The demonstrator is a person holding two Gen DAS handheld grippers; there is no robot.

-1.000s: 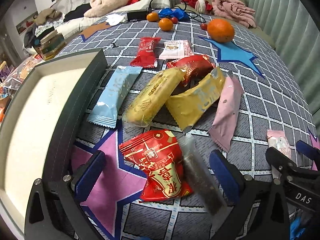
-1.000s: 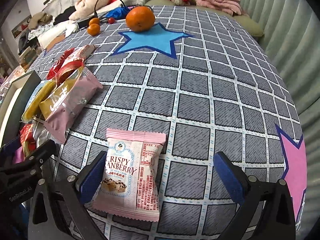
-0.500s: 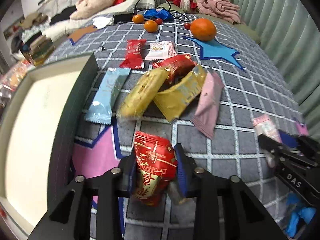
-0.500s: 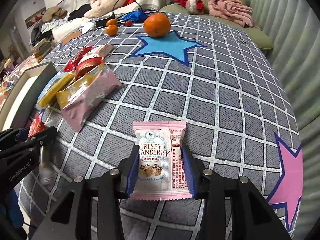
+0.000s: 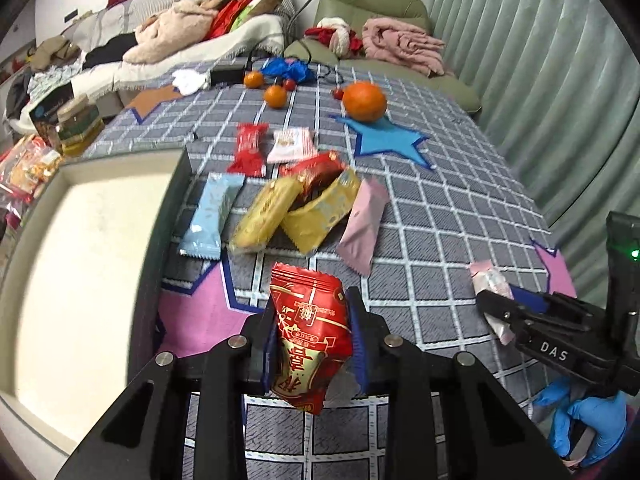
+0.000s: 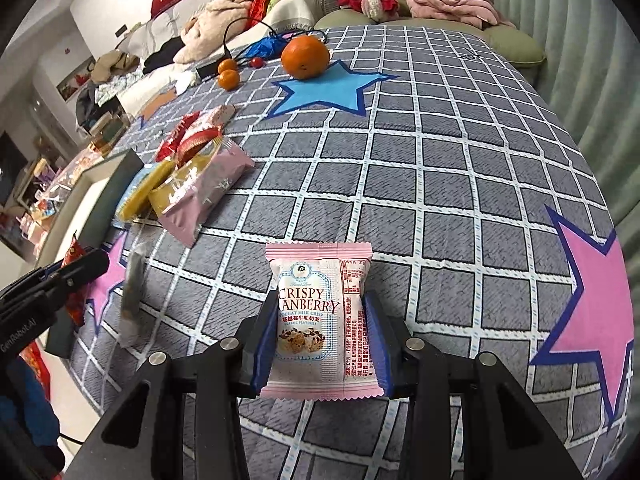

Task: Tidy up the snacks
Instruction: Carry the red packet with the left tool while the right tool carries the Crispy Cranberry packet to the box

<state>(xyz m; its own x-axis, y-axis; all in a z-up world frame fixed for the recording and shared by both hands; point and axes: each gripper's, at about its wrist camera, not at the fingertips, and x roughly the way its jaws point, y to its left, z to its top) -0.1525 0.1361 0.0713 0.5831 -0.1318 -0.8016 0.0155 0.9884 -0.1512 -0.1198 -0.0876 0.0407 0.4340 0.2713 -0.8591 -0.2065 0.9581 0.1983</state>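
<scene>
A red packet is clamped in the left gripper beside the box; a pink packet is clamped in the right gripper above the cloth. A clear wrapper seems caught along and could be dropped.
</scene>
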